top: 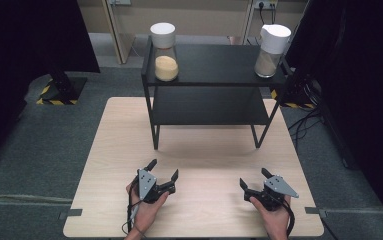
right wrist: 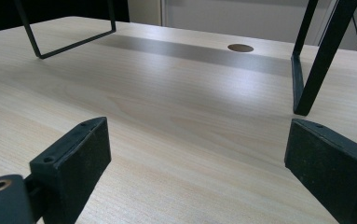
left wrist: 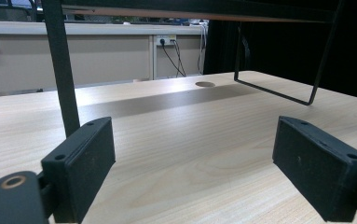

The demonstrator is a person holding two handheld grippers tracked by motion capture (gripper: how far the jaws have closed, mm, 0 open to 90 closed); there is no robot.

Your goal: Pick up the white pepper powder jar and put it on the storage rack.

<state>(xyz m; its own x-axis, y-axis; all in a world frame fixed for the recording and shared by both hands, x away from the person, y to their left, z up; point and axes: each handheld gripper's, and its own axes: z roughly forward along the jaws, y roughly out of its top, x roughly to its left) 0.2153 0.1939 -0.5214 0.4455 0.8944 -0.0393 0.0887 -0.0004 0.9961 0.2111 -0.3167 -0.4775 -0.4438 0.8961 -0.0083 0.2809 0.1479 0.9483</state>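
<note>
The left hand-held gripper (top: pixel 164 169) rests low over the near part of the light wooden surface (top: pixel 204 150), held in the person's left hand (top: pixel 146 207); its 2 jaws are spread wide with nothing between them; the right hand-held gripper (top: pixel 253 179) sits well apart from it on the near right of the surface, held in the right hand (top: pixel 274 215), jaws likewise spread wide and empty; both point toward the black 2-tier shelf (top: pixel 214 65) standing on the far half of the surface; on the shelf's top tier, at the left end, stands a glass jar with a white lid (top: pixel 165 52), upright and partly filled with yellow grain; at the right end stands a second white-lidded jar (top: pixel 271 50), upright, holding a paler grey-white filling; the 2 jars are well apart from each other and from both grippers; the lower tier is bare; in the left gripper view the pads (left wrist: pixel 85 168) frame open wood, with a shelf leg (left wrist: pixel 62 70) just beyond the left pad and a round hole (left wrist: pixel 205 84) in the surface farther off; in the right gripper view the pads (right wrist: pixel 78 163) also frame bare wood, with a shelf leg (right wrist: pixel 320 60) ahead near the right pad
</note>
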